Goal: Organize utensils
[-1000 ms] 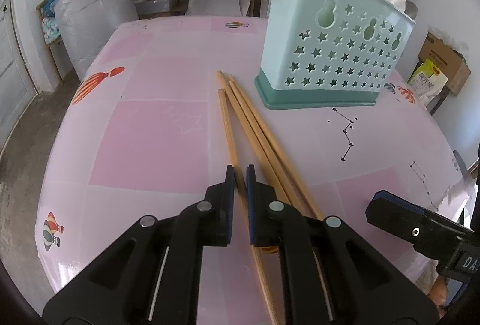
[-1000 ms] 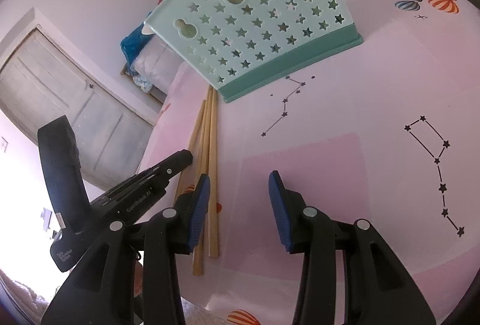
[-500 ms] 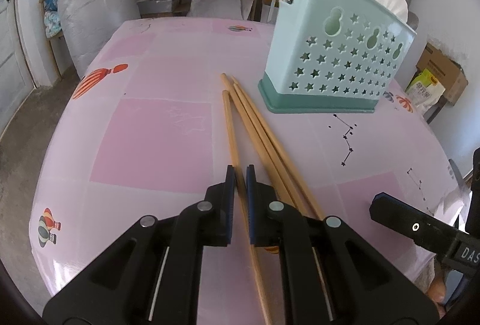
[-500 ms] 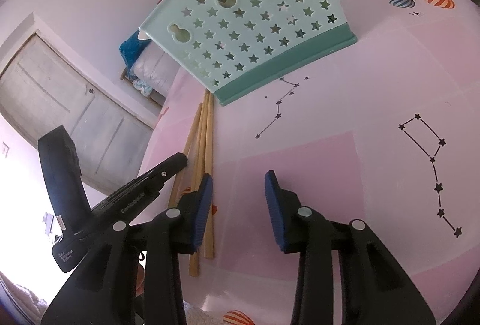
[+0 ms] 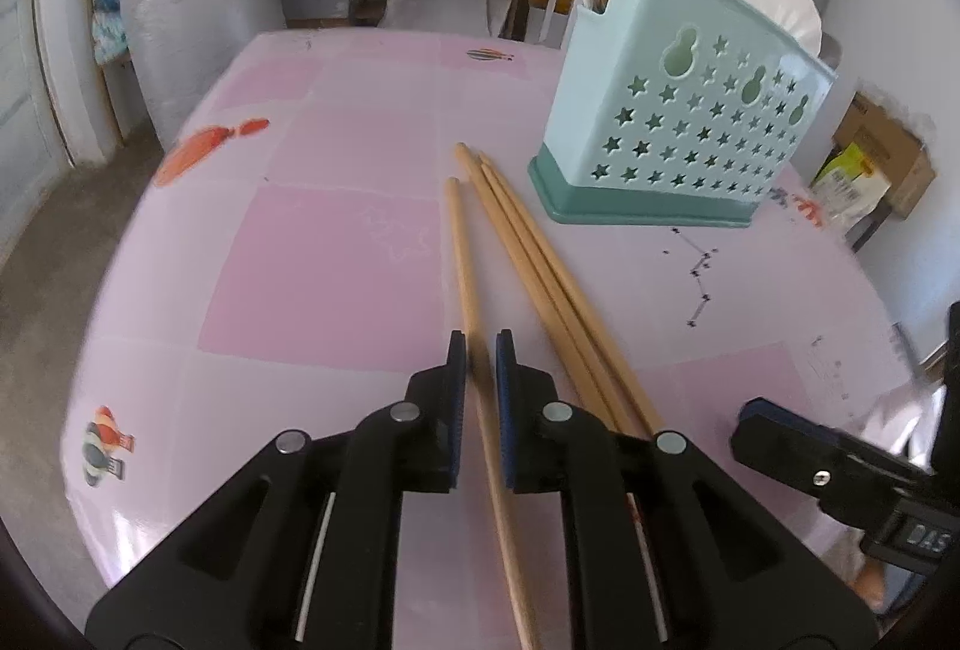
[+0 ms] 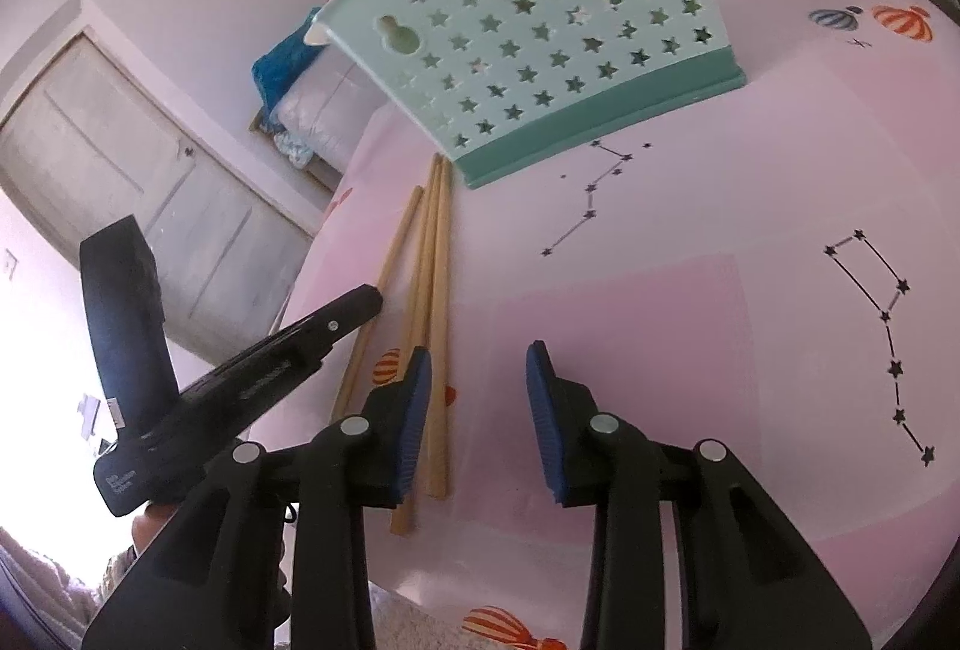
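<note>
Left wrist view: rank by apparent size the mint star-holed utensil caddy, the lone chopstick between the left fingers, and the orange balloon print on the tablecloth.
1. Mint star-holed plastic utensil caddy, biggest by area.
2. Lone wooden chopstick between the left gripper fingers: longest, but thin; its near end runs close to the lens, which inflates it.
3. Orange balloon print, smallest.

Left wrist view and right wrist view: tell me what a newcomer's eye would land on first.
First, the mint-green utensil caddy with star cutouts, standing toward the far side of the pink table. Next, the wooden chopsticks lying on the table in front of it, one of them running between the narrowly parted pads of the left hand-held gripper. The right hand-held gripper hangs open beside them.
</note>
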